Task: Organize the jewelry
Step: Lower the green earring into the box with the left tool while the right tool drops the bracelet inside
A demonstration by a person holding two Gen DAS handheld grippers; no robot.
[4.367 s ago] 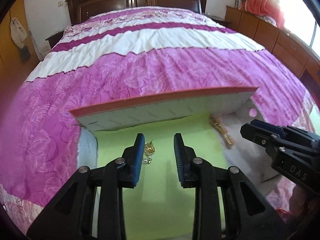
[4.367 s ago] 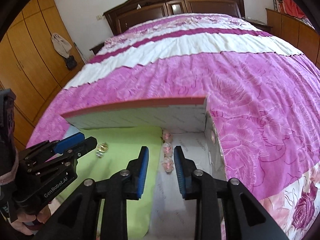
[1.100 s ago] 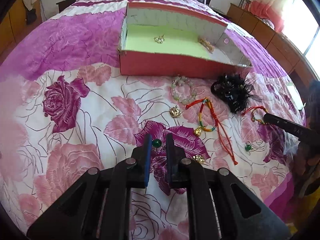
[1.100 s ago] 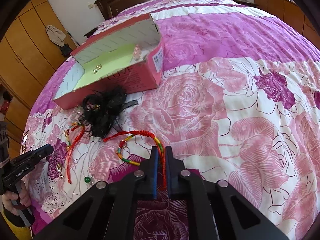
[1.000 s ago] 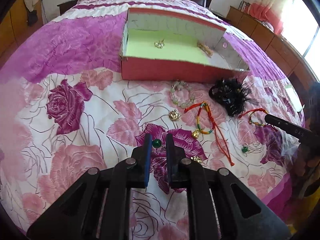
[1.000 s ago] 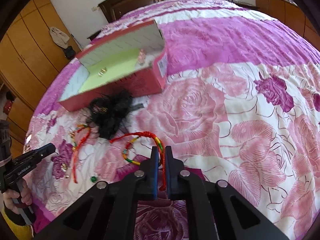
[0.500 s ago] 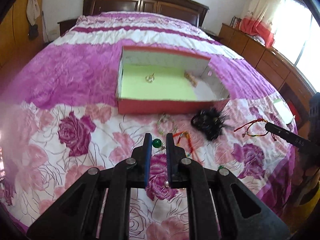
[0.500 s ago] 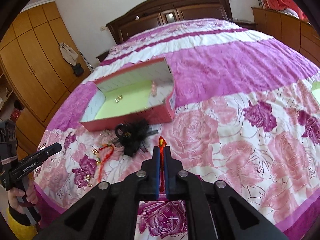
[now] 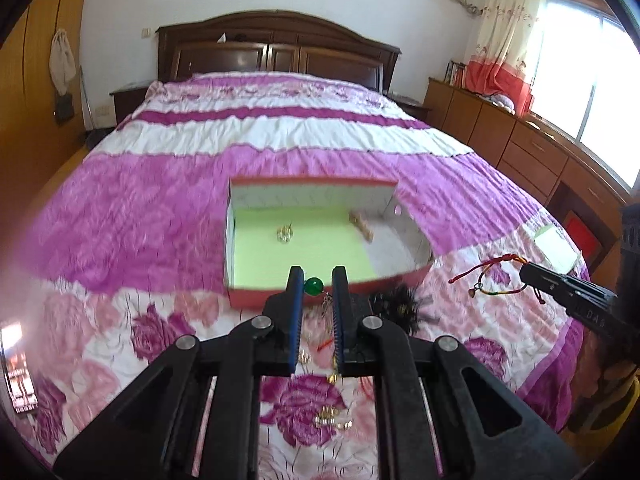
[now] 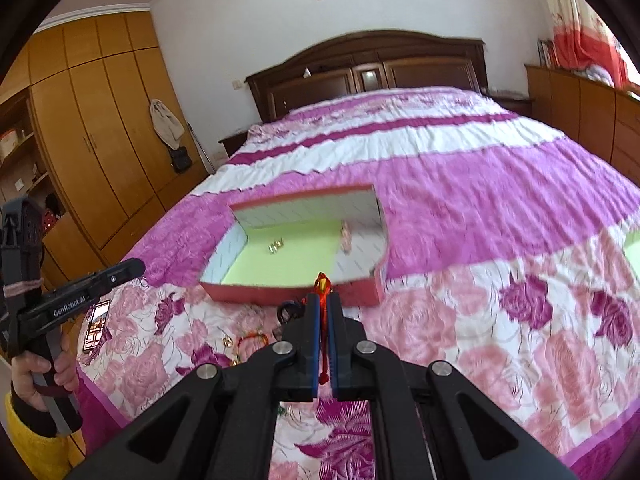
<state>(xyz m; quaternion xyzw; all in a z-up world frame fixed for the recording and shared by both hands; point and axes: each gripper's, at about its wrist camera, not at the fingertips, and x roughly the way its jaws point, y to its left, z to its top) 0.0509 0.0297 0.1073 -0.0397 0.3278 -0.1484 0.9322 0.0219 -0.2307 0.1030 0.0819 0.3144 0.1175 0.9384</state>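
The left tool (image 9: 314,280) is clenched on a green bead earring (image 9: 313,286), with the bead held between its blue tips. The right tool (image 10: 323,304) is clenched on a red braided bracelet (image 10: 322,285); in the left camera the bracelet (image 9: 490,274) hangs from its tip over the bed. Just past both tools sits a red box (image 9: 256,295) with a light green floor. A small gold piece (image 9: 285,234) lies in the middle of it, and a pale pink piece (image 10: 345,238) lies toward its right side. A black hair piece (image 9: 396,303) sits near the box on the flowered bedspread (image 9: 120,208). More little gold bits (image 9: 330,418) lie close by.
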